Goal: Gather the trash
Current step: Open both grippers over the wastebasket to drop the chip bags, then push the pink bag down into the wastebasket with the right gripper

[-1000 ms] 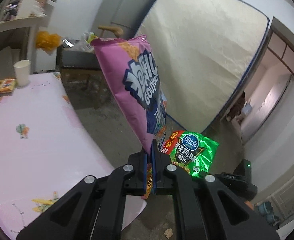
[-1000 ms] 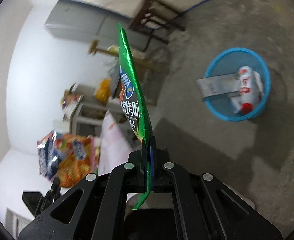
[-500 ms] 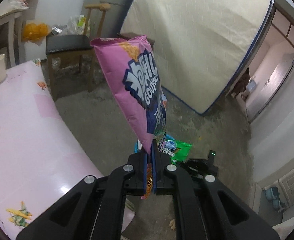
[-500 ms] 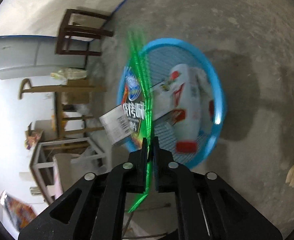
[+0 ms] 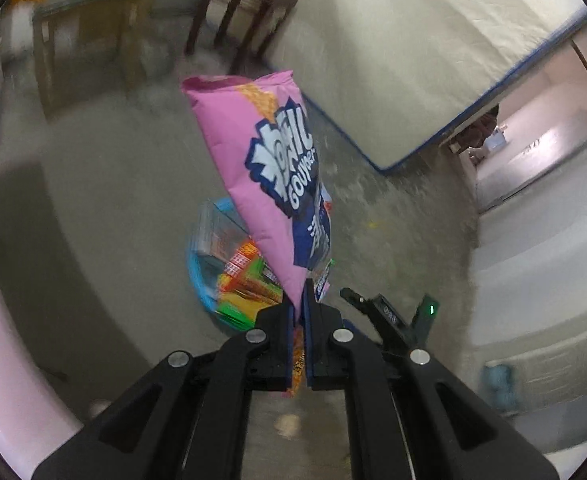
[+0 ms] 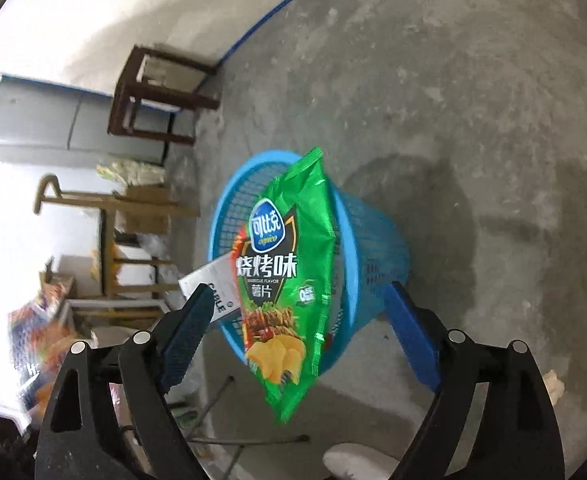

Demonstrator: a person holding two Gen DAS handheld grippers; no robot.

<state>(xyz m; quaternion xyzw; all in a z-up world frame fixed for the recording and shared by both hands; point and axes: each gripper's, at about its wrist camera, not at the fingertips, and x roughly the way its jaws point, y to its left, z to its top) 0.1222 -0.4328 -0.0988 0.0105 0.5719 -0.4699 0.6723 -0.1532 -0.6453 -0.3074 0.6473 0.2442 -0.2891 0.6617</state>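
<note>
My left gripper (image 5: 302, 312) is shut on the bottom corner of a pink snack bag (image 5: 261, 172), held upright above the blue trash basket (image 5: 197, 276). My right gripper (image 6: 297, 312) is open. A green chip bag (image 6: 289, 276) hangs free between its fingers, over the blue basket (image 6: 373, 240) on the concrete floor. A white box (image 6: 209, 284) sticks out of the basket. The right gripper (image 5: 389, 312) also shows in the left wrist view, just right of the basket.
A dark wooden stool (image 6: 153, 96) stands by the mattress (image 5: 413, 40) leaning on the wall. A pink-covered table (image 5: 9, 360) edge is at the left. Chairs (image 6: 125, 208) and a grey fridge (image 6: 53, 128) stand beyond. A doorway (image 5: 533, 152) opens at the right.
My right gripper has opened and let go of the green chip bag over the basket. My left gripper has swung with the pink bag from the table towards the basket.
</note>
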